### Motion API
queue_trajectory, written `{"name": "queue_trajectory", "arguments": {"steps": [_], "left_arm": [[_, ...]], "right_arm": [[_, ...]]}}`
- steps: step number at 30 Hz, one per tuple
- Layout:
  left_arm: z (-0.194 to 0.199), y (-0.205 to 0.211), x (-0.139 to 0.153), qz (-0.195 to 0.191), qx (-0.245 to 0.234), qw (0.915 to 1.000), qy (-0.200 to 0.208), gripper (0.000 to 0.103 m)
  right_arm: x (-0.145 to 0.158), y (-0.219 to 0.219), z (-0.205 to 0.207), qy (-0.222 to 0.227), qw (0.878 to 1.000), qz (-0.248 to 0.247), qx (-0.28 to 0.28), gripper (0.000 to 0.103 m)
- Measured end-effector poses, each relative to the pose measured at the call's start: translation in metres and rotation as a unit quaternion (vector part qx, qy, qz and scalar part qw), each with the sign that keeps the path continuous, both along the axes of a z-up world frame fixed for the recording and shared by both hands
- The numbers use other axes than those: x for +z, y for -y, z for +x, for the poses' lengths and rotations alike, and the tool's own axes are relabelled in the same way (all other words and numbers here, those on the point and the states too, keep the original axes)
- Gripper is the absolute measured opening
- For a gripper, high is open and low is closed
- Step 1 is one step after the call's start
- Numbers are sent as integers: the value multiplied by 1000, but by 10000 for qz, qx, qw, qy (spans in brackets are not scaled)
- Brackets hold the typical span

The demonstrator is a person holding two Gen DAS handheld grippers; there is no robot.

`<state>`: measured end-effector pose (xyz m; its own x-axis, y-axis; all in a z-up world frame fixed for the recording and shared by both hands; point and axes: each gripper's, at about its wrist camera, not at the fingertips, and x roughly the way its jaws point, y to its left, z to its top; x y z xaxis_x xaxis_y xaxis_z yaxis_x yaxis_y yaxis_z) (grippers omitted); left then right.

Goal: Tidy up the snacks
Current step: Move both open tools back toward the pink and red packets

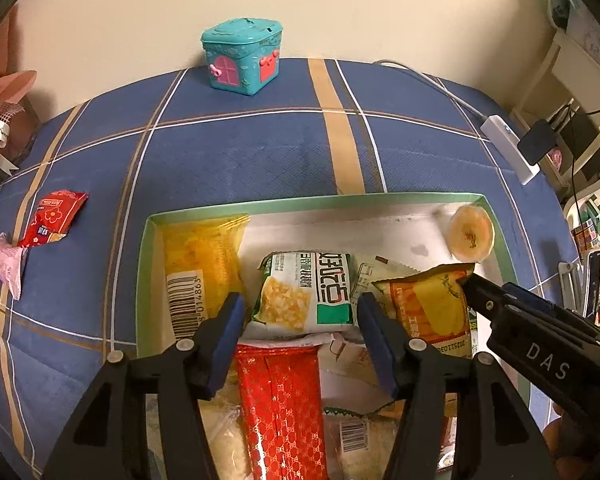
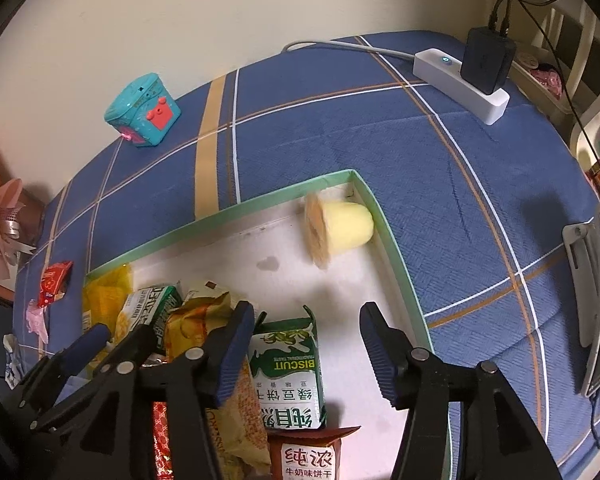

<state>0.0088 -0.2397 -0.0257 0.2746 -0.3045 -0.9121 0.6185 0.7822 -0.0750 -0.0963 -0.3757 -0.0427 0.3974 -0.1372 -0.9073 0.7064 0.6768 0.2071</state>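
A green-rimmed box [image 1: 300, 202] with a white floor sits on the blue plaid cloth and holds several snack packs. My left gripper [image 1: 300, 316] is open over the box, above a green-white pack [image 1: 306, 290] and a red pack [image 1: 280, 400]. A yellow pack [image 1: 204, 264] lies at the box's left; an orange pack [image 1: 432, 304] lies at the right. My right gripper [image 2: 306, 340] is open above a green biscuit pack [image 2: 286, 368] inside the box [image 2: 384, 224]. A yellow cup snack [image 2: 338, 226] lies on its side in the far corner. A red packet [image 1: 54, 216] and a pink packet [image 1: 6, 264] lie outside, on the left.
A teal toy house box [image 1: 242, 56] stands at the far edge by the wall. A white power strip [image 2: 460, 80] with a black charger [image 2: 486, 60] lies at the far right. A phone on a stand [image 2: 596, 300] is at the right edge. Pink ribbon items [image 1: 0, 120] are at the left.
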Motion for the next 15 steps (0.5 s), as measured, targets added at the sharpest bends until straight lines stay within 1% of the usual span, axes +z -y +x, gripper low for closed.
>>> {"name": "queue_trajectory", "arguments": {"steps": [2,3,4,5,7,9,14,15], "left_arm": [[0,-1,2,-1,21,10000,-14,63],[0,-1,3,-11,14,10000,-15,68],[0,-1,4,-15,24,10000,-4,72],[1,-2,4,6,42,10000,18,73],[2,-4,5,30,105,9999,41,78],[4,-6,5,35,160,9999,40,82],[8,-10,6,-11,262,9997,15,85],[9,-11,7,-18,287,9996,30,87]], "right_arm": [[1,1,0,-13,10000,-17,-9,67],[1,1,0,-21,10000,-37,-11,71],[1,1,0,-27,10000,-58,-18,74],[2,1,-1,-27,10000,-82,-45,76],[2,3,-3,-17,9999,-98,-86,82],[3,4,-4,-5,9998,-113,-133,86],[3,6,-5,14,9997,-166,-178,96],[3,6,-5,19,9996,-190,-193,99]]}}
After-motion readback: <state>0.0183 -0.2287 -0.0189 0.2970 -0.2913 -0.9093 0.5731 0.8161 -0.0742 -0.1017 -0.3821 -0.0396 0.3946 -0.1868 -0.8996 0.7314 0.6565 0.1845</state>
